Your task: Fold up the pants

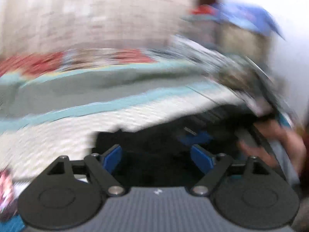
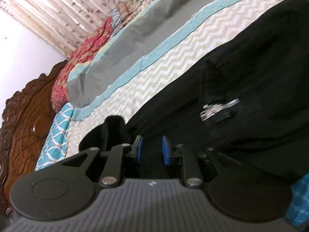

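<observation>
Nearest my left wrist view, the left gripper [image 1: 157, 159] has its jaws standing wide, blue pads [image 1: 113, 159] well apart with nothing pressed between them; the black pants [image 1: 154, 145] lie just beyond and below the opening. This view is heavily smeared, so I can only make out the pants spread on the bed's zigzag-patterned cover [image 1: 58, 135], with teal and grey bands farther off. At the right edge a hand [image 1: 270, 145] shows, holding the other gripper over the far part of the dark cloth. In my right wrist view, the right gripper [image 2: 151, 149] has its jaws narrow, the blue pads [image 2: 166, 150] close together with a slim gap; black fabric sits right at them, but I cannot tell whether they pinch it. The pants [image 2: 251, 77] run from the jaws away to the far right across the cover [image 2: 154, 81], a small silvery label [image 2: 218, 109] on them. A carved wooden headboard [image 2: 25, 116] stands at the left.
</observation>
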Tool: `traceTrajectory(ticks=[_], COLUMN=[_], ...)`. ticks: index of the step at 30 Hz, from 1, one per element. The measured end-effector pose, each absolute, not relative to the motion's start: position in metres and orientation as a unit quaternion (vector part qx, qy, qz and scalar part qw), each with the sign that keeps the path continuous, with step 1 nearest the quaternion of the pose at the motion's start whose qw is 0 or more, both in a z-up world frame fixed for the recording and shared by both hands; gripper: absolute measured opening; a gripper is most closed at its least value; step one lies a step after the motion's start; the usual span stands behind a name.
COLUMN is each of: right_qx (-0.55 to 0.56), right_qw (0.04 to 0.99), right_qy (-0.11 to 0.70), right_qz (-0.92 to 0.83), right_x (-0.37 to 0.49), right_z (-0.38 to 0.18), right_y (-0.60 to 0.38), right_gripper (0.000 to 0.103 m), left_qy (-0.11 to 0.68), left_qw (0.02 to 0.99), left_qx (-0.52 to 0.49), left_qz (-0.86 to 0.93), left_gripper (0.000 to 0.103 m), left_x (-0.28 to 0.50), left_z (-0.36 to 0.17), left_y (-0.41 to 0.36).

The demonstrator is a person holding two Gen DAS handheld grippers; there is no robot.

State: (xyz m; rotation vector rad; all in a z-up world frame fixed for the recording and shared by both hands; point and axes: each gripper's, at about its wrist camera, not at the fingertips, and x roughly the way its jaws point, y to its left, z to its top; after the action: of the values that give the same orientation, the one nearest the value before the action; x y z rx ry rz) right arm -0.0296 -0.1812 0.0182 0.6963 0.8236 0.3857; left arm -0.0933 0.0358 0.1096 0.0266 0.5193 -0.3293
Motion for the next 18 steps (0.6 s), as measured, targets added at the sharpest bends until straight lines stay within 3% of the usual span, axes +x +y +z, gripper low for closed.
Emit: traceTrajectory(ticks=[2, 4, 8, 9, 10, 11, 12, 13, 18], right_qx=[0.329, 0.329, 0.323, 0.325, 0.331, 0.332, 0.322, 0.302, 0.263], right_qw=[0.837, 0.835, 0.822, 0.818, 0.810, 0.803, 0.801, 0.805, 0.828], right_qy=[0.390, 0.388, 0.404, 0.410, 0.419, 0.428, 0.438, 0.450, 0.461], right_qz=[0.197, 0.212, 0.236, 0.239, 0.244, 0.250, 0.250, 0.239, 0.180], right_x=[-0.024, -0.024, -0.019, -0.018, -0.016, -0.014, -0.012, -0.011, -0.012], right_z=[0.021, 0.024, 0.024, 0.021, 0.018, 0.014, 0.011, 0.010, 0.013], right_y=[-0.175, -0.169, -0.155, -0.152, -0.148, -0.145, -0.140, -0.136, -0.152], right_gripper=[0.037, 0.051, 0.056, 0.056, 0.056, 0.046, 0.032, 0.011, 0.006], left_qy=[0.261, 0.276, 0.295, 0.300, 0.307, 0.318, 0.327, 0.340, 0.394], left_qw=[0.961, 0.958, 0.953, 0.952, 0.949, 0.943, 0.937, 0.929, 0.894], left_qx=[-0.051, -0.078, -0.043, -0.032, -0.025, -0.028, -0.037, -0.051, -0.014], left_qz=[-0.081, -0.029, -0.051, -0.055, -0.065, -0.092, -0.114, -0.140, -0.213], left_gripper=[0.091, 0.091, 0.089, 0.082, 0.051, 0.022, 0.012, 0.007, 0.014], left_x=[-0.075, -0.054, -0.031, -0.030, -0.025, -0.021, -0.021, -0.018, -0.011], left_z=[0.114, 0.109, 0.090, 0.085, 0.078, 0.073, 0.068, 0.063, 0.024], left_y=[0.069, 0.085, 0.068, 0.061, 0.055, 0.047, 0.048, 0.041, -0.009])
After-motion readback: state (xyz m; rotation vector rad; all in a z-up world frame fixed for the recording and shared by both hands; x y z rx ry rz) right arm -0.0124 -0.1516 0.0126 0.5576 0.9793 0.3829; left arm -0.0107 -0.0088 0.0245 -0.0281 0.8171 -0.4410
